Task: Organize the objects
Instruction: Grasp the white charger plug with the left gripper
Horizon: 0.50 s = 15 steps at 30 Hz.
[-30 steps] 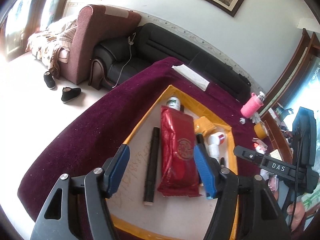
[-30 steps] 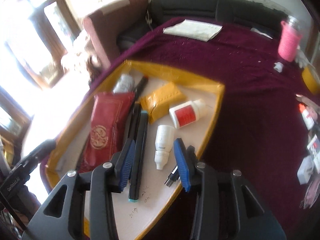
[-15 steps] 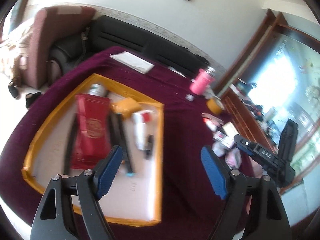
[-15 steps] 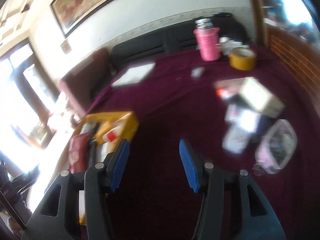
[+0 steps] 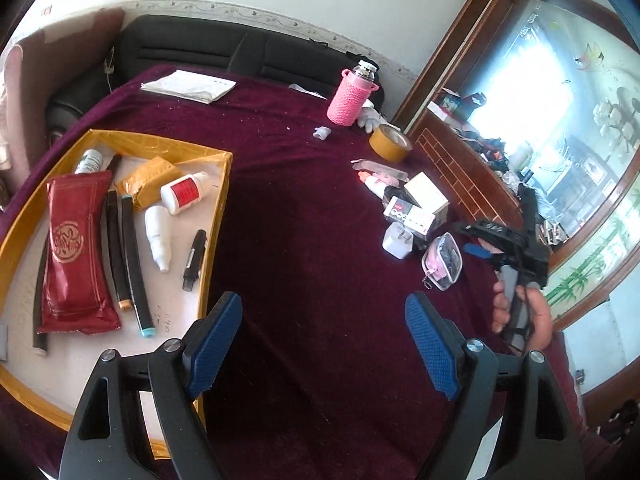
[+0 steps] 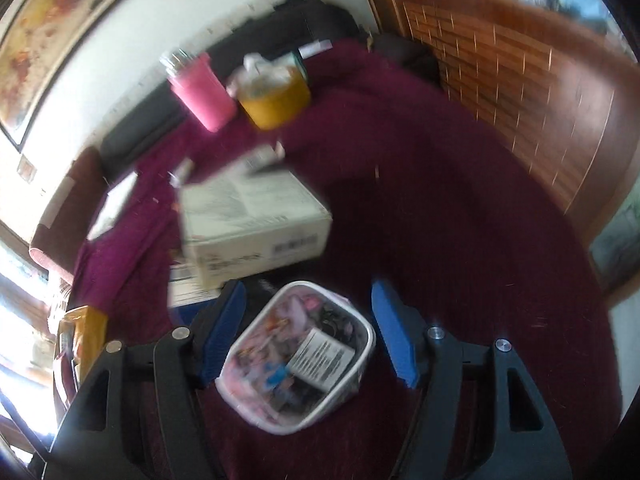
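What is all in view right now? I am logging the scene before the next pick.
tray: 1, yellow-rimmed, left on the cloth
red pouch: 1, in tray, left part
markers: 2, black, in tray beside the pouch
white bottles: 2, one red-labelled, in tray
yellow packet: 1, in tray, far end
clear pouch: 1, pink contents, between the right gripper's fingers, not gripped
white box: 1, beyond the clear pouch
charger: 1, white, near the box
tape roll: 1, yellow, far side
pink bottle: 1, beside the tape
paper: 1, white, far edge
left gripper: open, over bare cloth
right gripper: open
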Each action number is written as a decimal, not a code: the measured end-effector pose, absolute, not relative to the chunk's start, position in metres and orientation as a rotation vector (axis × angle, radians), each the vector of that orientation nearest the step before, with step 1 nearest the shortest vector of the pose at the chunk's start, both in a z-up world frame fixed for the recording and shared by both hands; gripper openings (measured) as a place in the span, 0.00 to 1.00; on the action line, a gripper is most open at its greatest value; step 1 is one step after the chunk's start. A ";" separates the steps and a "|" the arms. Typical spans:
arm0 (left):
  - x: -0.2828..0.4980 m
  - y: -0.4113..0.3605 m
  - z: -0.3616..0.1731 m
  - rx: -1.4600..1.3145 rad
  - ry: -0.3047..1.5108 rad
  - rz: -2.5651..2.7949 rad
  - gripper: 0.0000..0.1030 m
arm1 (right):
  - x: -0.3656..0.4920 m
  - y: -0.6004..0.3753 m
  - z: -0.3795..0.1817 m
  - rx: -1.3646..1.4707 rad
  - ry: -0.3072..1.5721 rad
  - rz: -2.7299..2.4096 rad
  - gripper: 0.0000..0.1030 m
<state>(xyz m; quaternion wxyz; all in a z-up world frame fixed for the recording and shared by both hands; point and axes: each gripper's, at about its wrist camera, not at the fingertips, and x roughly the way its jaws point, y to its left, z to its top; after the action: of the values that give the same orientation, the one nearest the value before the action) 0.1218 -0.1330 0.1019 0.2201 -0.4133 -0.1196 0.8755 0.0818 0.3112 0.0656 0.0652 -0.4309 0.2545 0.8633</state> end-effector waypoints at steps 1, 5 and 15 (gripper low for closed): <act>0.123 -0.133 0.104 -1.134 -0.326 2.430 0.77 | 0.080 0.311 0.059 -1.340 0.790 2.613 0.64; 0.121 -0.124 0.108 -1.109 -0.257 2.477 0.77 | 0.083 0.274 0.055 -1.545 0.898 2.866 0.63; 0.069 -0.024 0.092 -1.104 0.006 2.450 0.77 | 0.115 0.320 0.055 -1.127 1.047 2.909 0.64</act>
<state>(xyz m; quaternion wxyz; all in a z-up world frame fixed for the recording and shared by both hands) 0.0694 -0.0245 0.0916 0.2252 -0.4004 0.0023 0.8883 0.1154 0.3200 0.0551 -0.0746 -0.3416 0.3172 0.8815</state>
